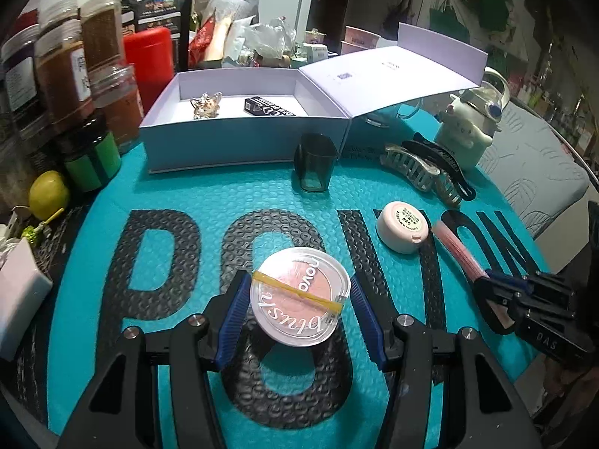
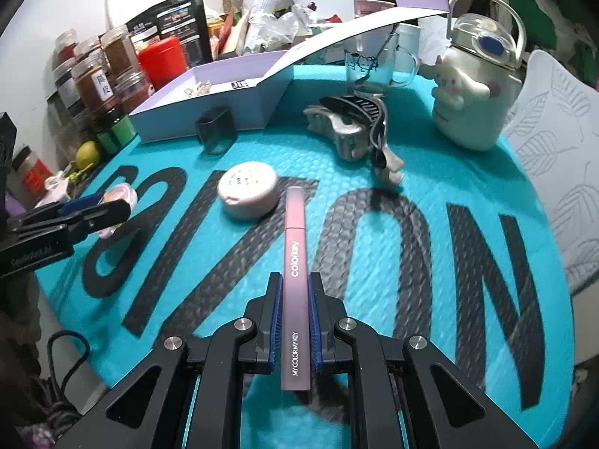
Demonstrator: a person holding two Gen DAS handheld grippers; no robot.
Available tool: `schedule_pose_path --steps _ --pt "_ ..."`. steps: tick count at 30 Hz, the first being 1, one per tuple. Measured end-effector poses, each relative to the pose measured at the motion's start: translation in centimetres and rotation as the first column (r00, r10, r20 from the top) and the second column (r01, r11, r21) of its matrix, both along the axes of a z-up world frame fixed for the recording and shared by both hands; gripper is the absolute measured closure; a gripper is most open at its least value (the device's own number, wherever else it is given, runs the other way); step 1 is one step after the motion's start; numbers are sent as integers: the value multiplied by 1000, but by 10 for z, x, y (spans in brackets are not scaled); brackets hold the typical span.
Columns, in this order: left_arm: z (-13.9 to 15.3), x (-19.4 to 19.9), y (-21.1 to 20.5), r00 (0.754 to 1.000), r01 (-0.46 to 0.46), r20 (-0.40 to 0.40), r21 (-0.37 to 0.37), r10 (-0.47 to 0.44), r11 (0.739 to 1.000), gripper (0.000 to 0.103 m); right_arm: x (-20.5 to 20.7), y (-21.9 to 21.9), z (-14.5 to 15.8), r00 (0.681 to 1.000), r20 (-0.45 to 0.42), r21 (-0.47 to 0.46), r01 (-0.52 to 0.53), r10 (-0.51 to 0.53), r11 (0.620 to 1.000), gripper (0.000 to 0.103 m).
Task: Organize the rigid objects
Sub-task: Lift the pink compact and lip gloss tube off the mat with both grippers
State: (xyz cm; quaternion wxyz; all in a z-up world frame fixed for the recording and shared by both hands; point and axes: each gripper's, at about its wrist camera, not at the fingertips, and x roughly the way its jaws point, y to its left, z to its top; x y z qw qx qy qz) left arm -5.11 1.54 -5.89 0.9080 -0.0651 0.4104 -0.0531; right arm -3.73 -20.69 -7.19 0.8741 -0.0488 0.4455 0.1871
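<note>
Left gripper (image 1: 299,299) clamped on round clear-lidded blush compact (image 1: 299,297), right gripper (image 2: 295,301) clamped on slim pink cosmetic tube (image 2: 295,280), tube lettering legible in right view only.

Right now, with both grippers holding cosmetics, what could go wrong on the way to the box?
The left gripper pinches the round blush compact only at its edges, so it may slip or tilt. The long pink tube in the right gripper sticks far forward and could hit the dark cup before the open box.
</note>
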Motion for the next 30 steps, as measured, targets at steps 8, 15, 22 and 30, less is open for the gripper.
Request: schedule_pose_path --steps 8,15,22,30 --pt "9 -14 8 1000 -24 10 -8 24 1000 49 -19 3 12 1000 26 26 -4 3 1000 90" --pt "21 -20 19 998 -58 18 1 58 998 49 -28 15 26 997 59 67 -45 41 997 90" --pt "32 -22 31 995 -95 35 7 95 995 49 -26 33 35 992 68 102 -114 108 988 90" --pt "39 -21 49 989 -140 40 4 139 990 49 -22 56 39 979 79 92 -197 190 976 90"
